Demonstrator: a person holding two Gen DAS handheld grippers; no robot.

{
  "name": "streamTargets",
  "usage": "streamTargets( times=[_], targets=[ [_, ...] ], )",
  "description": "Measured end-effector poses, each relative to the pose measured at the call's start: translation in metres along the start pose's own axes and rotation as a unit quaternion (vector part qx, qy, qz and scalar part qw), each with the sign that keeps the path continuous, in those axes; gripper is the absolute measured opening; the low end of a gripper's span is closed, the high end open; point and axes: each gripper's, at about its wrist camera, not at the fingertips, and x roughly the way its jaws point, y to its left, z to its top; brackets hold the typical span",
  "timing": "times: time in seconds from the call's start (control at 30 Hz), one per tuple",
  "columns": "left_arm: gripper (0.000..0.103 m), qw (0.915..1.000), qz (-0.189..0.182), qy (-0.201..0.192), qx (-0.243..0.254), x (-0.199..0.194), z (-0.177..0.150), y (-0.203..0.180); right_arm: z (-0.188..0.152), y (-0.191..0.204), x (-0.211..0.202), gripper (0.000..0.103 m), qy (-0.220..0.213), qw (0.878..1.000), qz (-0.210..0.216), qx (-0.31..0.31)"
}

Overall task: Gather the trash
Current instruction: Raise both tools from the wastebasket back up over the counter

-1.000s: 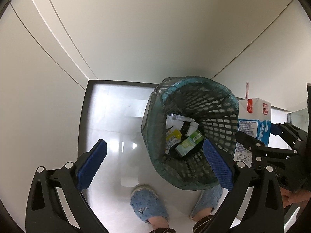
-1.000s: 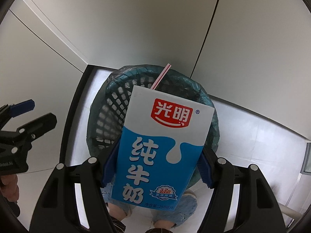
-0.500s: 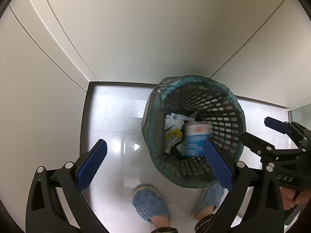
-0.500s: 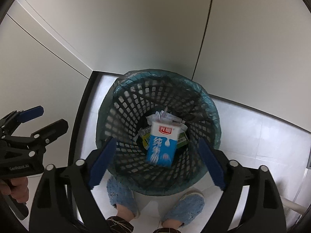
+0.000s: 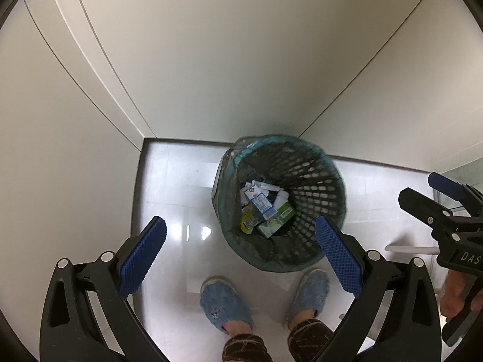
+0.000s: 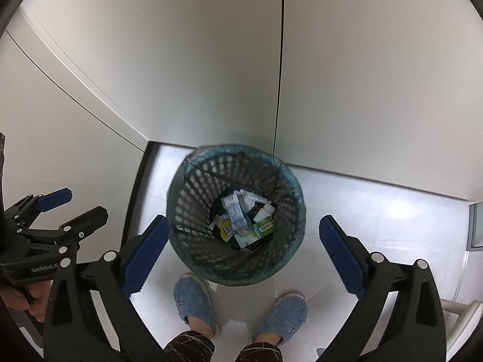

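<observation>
Milk carton dropped into bin (among other trash), right gripper opening, empty

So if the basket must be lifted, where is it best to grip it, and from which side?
Probably the rim of the basket, taken from straight above with one finger inside and one outside. It stands upright and open on the floor, and its body looks wider than the open right claw.

Both wrist views steeply downward, sharing the bin.
</observation>
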Motion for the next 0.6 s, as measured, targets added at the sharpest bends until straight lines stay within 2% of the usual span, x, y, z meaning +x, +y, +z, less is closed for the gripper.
streamTargets(
  times=[0.17, 0.47, 0.6],
  targets=[
    [0.097, 0.9997, 0.010, -0.024, 0.003, -0.066, 0.012, -0.009, 0.016, 0.005, -0.059, 0.095, -0.019, 1.000, -0.010, -0.006],
    [0.097, 0.9995, 0.020, -0.025, 0.007, -0.173, 0.039, -0.021, 0.047, 0.017, -0.181, 0.095, -0.070, 0.997, -0.029, 0.004],
    [0.097, 0.9995, 0.001, -0.031, 0.002, -0.226, 0.056, -0.021, 0.056, 0.021, -0.234, 0.095, -0.090, 0.995, -0.038, 0.007]
  ],
)
